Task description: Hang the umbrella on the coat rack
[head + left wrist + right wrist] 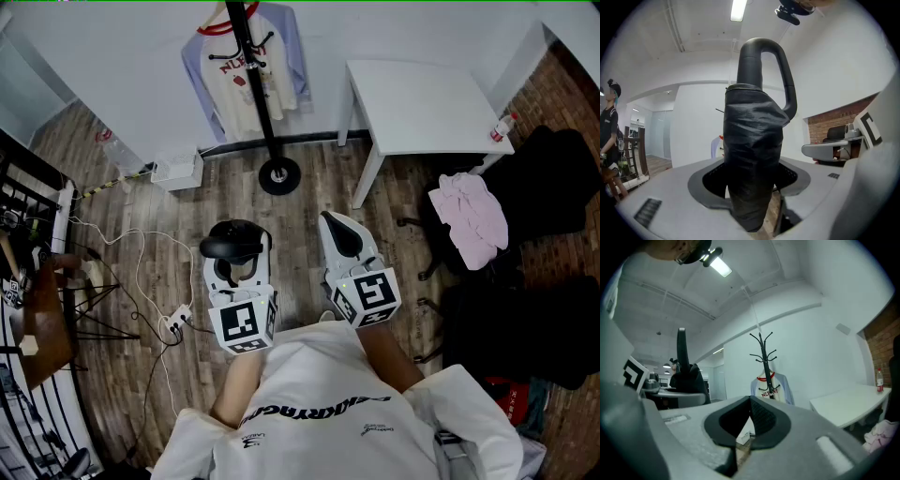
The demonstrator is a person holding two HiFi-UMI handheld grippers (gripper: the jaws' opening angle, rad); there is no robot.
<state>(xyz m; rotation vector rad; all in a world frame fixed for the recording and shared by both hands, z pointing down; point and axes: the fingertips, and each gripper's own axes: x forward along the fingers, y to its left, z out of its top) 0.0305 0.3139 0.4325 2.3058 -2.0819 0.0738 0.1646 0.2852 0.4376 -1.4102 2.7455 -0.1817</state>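
A folded black umbrella [752, 140] stands upright between the jaws of my left gripper [750, 187], its curved handle [764, 61] on top. The pads press on its wrapped fabric. In the head view the umbrella [232, 242] shows from above in the left gripper [236, 267]. My right gripper [330, 225] is beside it, jaws together with nothing between them, and points level toward the coat rack [762, 352]. The black coat rack [255, 84] stands ahead by the white wall on a round base [279, 175].
A white and blue shirt [246, 75] hangs on the rack. A white table [422, 103] is at the right, and a dark chair with pink cloth [471, 217] is nearer. Cables and a power strip [174, 322] lie on the floor at left. A person [609, 122] stands far left.
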